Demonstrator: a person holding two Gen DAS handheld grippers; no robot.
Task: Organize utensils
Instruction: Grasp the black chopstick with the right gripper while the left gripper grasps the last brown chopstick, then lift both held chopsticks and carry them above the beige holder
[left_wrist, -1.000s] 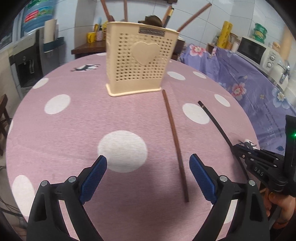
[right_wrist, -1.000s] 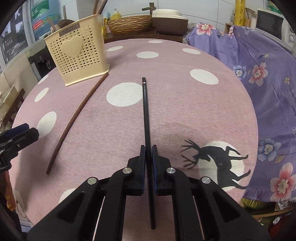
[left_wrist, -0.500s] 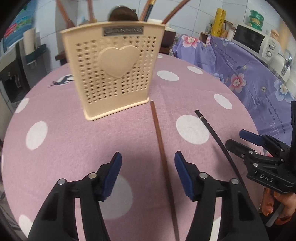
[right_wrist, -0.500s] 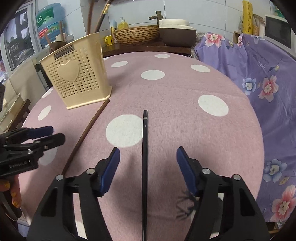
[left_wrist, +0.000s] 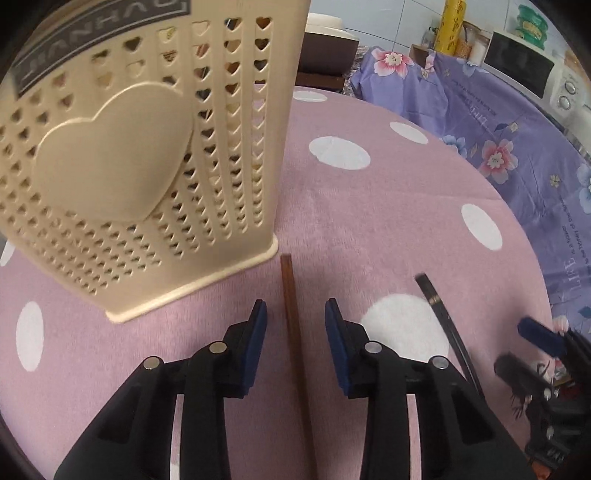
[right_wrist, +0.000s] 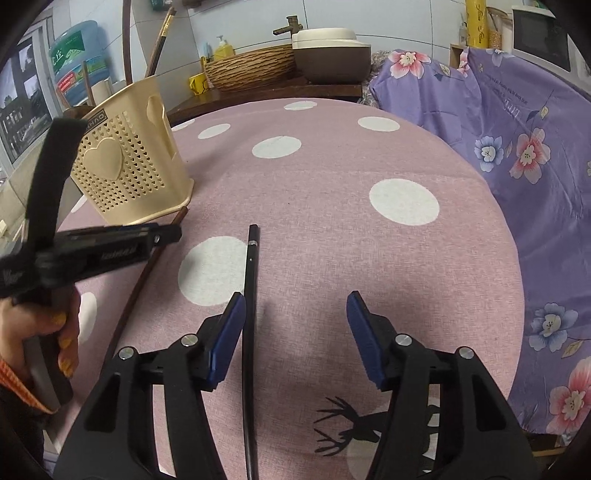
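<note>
Brown chopstick (left_wrist: 293, 332) lies between the open, empty left tool's (left_wrist: 295, 325) fingers.

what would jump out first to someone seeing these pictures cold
The cream heart-pattern utensil basket fills the upper left of the left wrist view, standing on the pink polka-dot tablecloth. Just below it, a brown chopstick lies between the open jaws of the left gripper. In the right wrist view, a black chopstick lies on the cloth beside the left pad of the open right gripper.
</note>
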